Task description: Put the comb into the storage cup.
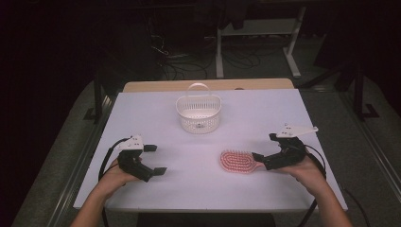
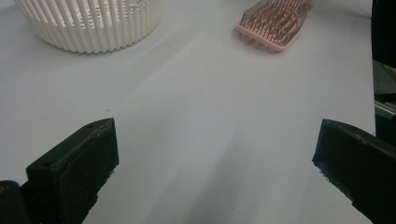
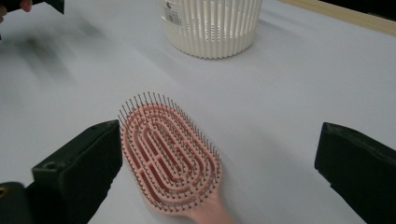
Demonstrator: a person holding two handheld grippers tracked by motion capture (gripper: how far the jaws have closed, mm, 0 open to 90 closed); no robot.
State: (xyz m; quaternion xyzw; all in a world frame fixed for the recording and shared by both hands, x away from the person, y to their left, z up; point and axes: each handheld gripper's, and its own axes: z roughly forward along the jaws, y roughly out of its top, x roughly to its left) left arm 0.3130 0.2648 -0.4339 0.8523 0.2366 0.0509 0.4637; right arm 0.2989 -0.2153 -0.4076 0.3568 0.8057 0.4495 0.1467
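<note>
The right tool (image 1: pixel 267 150), wide open and empty, stands over the pink oval plastic hairbrush (image 3: pixel 170 156), so closing on its handle seems next, while the left tool (image 1: pixel 156 159) waits open, empty.

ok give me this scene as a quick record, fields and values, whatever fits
surface: white table
basket: white, slotted, upright, handle up, far centre
brush: pink, bristles up, lying flat on table, near right
left tool: open, holding nothing, over bare table
right tool: open, jaws either side of brush handle end, not closed on it
brush to basket: apart, not touching
</note>
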